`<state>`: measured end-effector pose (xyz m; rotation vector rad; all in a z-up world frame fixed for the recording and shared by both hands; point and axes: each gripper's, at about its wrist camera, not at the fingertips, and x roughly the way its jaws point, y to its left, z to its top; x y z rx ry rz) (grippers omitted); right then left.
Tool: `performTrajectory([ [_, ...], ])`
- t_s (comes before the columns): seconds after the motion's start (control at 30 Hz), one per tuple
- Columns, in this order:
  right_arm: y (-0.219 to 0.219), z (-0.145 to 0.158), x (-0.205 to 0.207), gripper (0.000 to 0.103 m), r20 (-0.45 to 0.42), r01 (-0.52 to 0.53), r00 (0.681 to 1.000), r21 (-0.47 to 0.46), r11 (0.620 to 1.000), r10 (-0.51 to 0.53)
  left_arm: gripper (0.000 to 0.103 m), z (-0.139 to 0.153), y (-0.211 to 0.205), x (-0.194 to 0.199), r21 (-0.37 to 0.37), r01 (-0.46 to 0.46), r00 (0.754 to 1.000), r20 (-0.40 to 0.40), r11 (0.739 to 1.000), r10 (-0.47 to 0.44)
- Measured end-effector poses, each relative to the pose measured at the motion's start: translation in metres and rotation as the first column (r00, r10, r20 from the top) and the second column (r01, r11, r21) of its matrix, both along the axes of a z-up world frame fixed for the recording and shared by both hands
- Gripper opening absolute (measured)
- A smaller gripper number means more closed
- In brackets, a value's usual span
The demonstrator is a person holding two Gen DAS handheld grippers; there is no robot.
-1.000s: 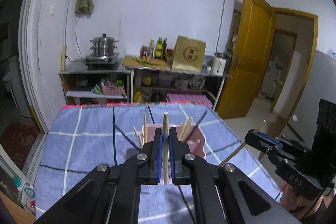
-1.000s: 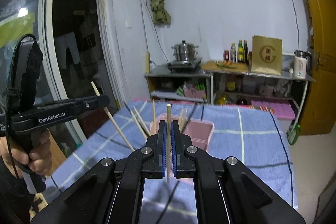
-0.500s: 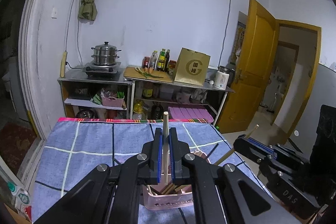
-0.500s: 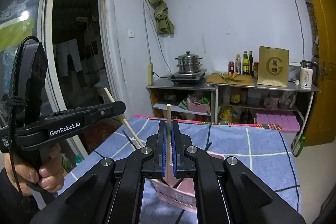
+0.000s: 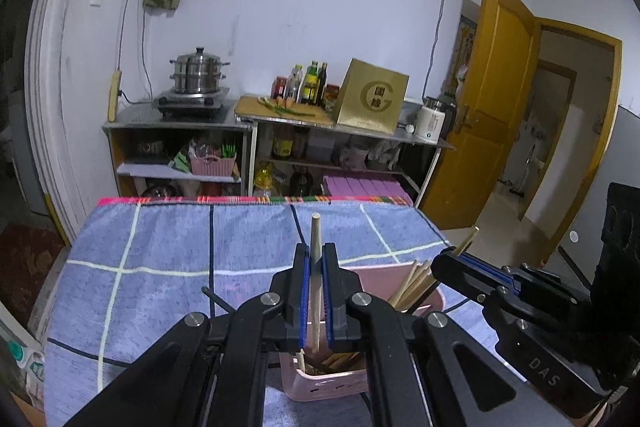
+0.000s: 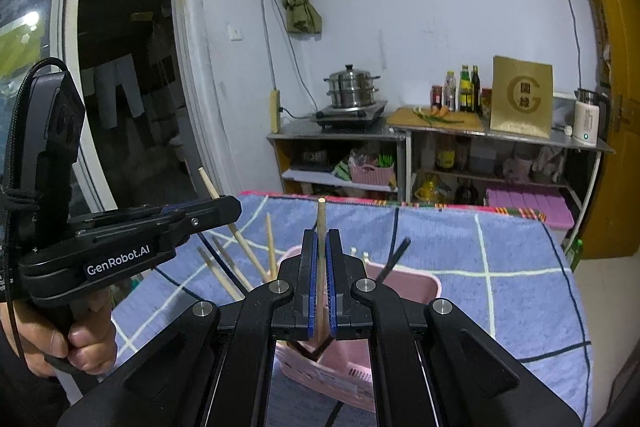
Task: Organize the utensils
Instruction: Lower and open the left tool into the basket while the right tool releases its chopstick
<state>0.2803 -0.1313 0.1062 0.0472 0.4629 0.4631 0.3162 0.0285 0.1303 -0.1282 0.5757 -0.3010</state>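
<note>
In the left wrist view my left gripper [image 5: 315, 251] is shut on a wooden chopstick [image 5: 315, 231] that stands upright between the blue pads. A pink basket [image 5: 325, 383] sits just beneath the fingers with several chopsticks [image 5: 412, 283] leaning in it. To its right my right gripper [image 5: 451, 262] is over the basket's far side. In the right wrist view that right gripper [image 6: 320, 241] is shut on another upright chopstick [image 6: 321, 219] above the pink basket [image 6: 418, 285]. At the left a hand [image 6: 80, 341] holds the left gripper [image 6: 226, 206].
The basket stands on a table under a blue checked cloth [image 5: 160, 247]. A black utensil handle [image 6: 396, 255] sticks out of the basket. Behind the table are metal shelves [image 5: 180, 131] with a steamer pot [image 5: 198, 71], bottles and a gold box [image 5: 372, 99]. A yellow door [image 5: 496, 107] stands open at the right.
Both grippers have moved forward and down with their chopsticks. The pink basket, a second ago ahead of the fingertips, now lies under them.
</note>
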Motion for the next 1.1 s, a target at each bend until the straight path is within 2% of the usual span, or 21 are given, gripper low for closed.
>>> performTrajectory([
  [0.2,0.001,-0.016,0.006,0.004,-0.035,-0.006,0.999,-0.011,1.000,0.005,0.006,-0.020,-0.001,0.012,0.008,0.005,0.999,-0.034,1.000,-0.005],
  [0.43,0.003,-0.024,0.010,0.005,-0.053,-0.007,0.999,-0.029,1.000,0.005,0.006,-0.023,-0.005,0.011,0.032,0.006,1.000,-0.025,0.999,-0.005],
  [0.57,0.004,-0.026,0.011,0.005,-0.063,-0.013,0.998,-0.042,0.999,0.010,0.013,-0.021,-0.007,0.008,0.041,0.006,1.000,-0.018,0.999,-0.005],
  [0.67,0.002,-0.024,0.008,0.006,-0.059,-0.009,0.998,-0.047,0.999,0.006,0.023,-0.018,-0.005,0.001,0.031,0.003,1.000,-0.003,1.000,-0.003],
  [0.7,0.000,-0.023,0.005,0.010,-0.053,-0.004,0.999,-0.049,0.999,0.001,0.024,-0.016,-0.005,-0.001,0.029,0.002,1.000,0.002,1.000,-0.002],
  [0.77,-0.003,-0.020,0.001,0.014,-0.043,0.002,0.999,-0.046,0.999,-0.004,0.024,-0.012,-0.004,-0.007,0.025,-0.001,1.000,0.014,1.000,0.001],
  [1.1,-0.021,-0.008,-0.045,0.016,0.019,0.023,1.000,-0.054,0.998,-0.022,0.024,0.000,0.003,-0.059,0.024,-0.009,0.998,0.069,1.000,0.007],
])
